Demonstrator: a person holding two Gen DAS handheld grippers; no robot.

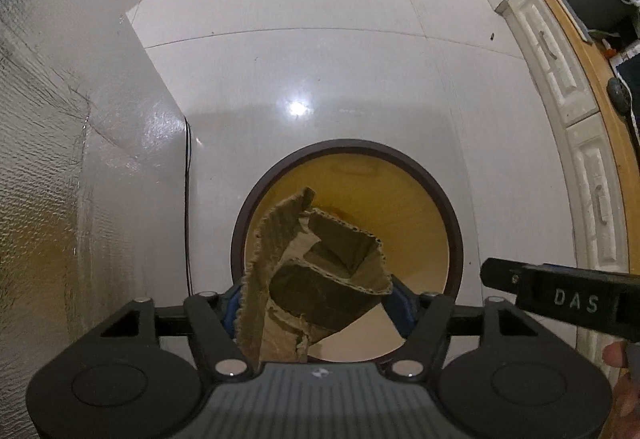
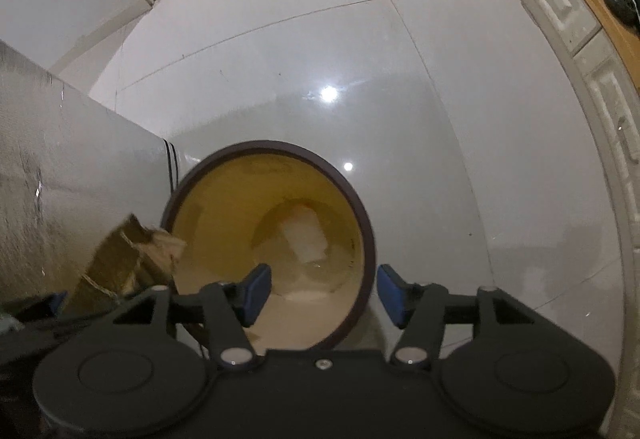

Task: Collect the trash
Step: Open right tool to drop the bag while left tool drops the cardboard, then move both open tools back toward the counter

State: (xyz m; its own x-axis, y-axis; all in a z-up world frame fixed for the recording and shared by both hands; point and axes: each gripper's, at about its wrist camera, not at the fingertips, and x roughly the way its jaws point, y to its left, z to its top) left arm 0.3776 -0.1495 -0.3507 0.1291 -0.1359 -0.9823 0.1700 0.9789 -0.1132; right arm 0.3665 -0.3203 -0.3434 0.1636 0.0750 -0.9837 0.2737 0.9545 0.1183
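Glossy white floor tiles (image 1: 320,51) are filling both views, with a round bin (image 1: 448,199), dark-rimmed and yellow inside, standing on them beside a silvery textured wall panel (image 1: 44,119).

Over the bin, the left gripper (image 1: 316,299) is pointing almost straight down with its jaws partly spread, and a torn piece of brown corrugated cardboard (image 1: 320,259) is sitting between its blue pads. One pad is peeking out at each side of the cardboard, but the sheet is hiding the contact faces, so I cannot tell whether they are pressing on it or standing just off it. The cardboard is crumpled and folded, with frayed edges and its fluted core showing, hanging above the near-left part of the bin's mouth.

In the right wrist view, the right gripper (image 2: 324,295) is hovering over the near rim of the bin (image 2: 370,239) with its jaws spread and nothing between them. Pale, blurred scraps (image 2: 304,235) are lying at the bin's bottom, too soft to identify. Left of the bin, the cardboard (image 2: 120,263) is showing only in part, cut off by the gripper body.
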